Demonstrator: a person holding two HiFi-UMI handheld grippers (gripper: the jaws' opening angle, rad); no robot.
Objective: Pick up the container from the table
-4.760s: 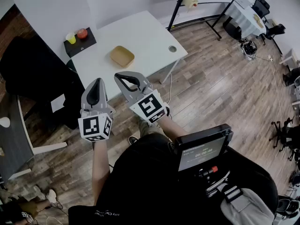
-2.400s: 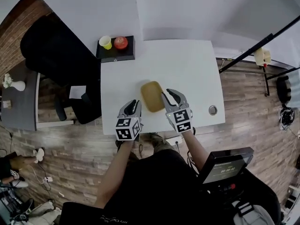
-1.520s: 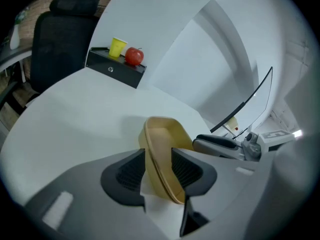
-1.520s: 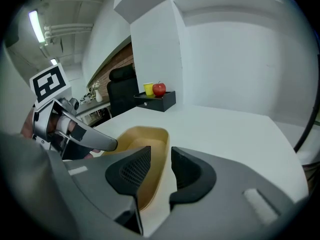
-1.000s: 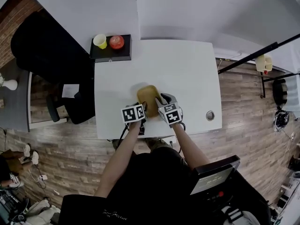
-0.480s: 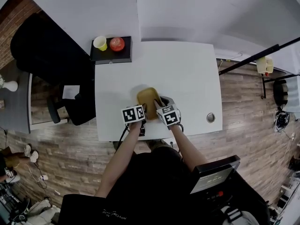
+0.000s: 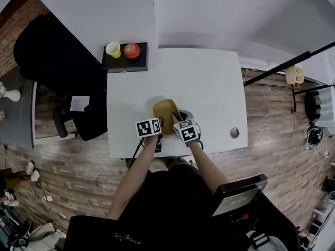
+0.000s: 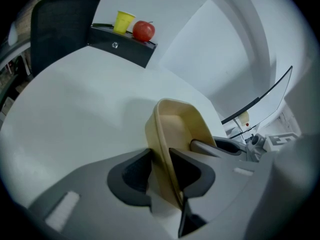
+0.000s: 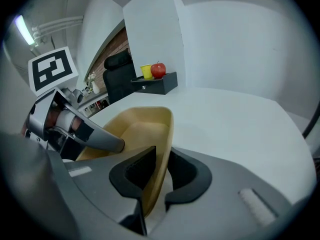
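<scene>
Since the earlier frame both tools have closed in from either side of the container (image 7: 165, 109) onto its walls. The container sits on the white table (image 7: 209, 88), near the front edge and a little left of its middle.

The left hand-held gripper (image 8: 160, 166) straddles the container's left wall, one pad inside and one outside. Its jaws are closing and the pads already meet the wall. The right hand-held gripper (image 9: 161, 169) does the same on the opposite wall, closing on the wall from both faces.

The container is a shallow tan tub with rounded corners and a thin rim, and it holds nothing. It looks light and smooth, probably plastic, so the walls may bend a little under the squeeze and could slide out of the pads. Holding two facing walls just under the rim seems the sound choice, with both sides raised together to keep it level.

Well beyond the container, at the table's far left corner, a black box (image 7: 125, 61) carries a yellow cup (image 7: 112, 49) and a red apple (image 7: 132, 50).
</scene>
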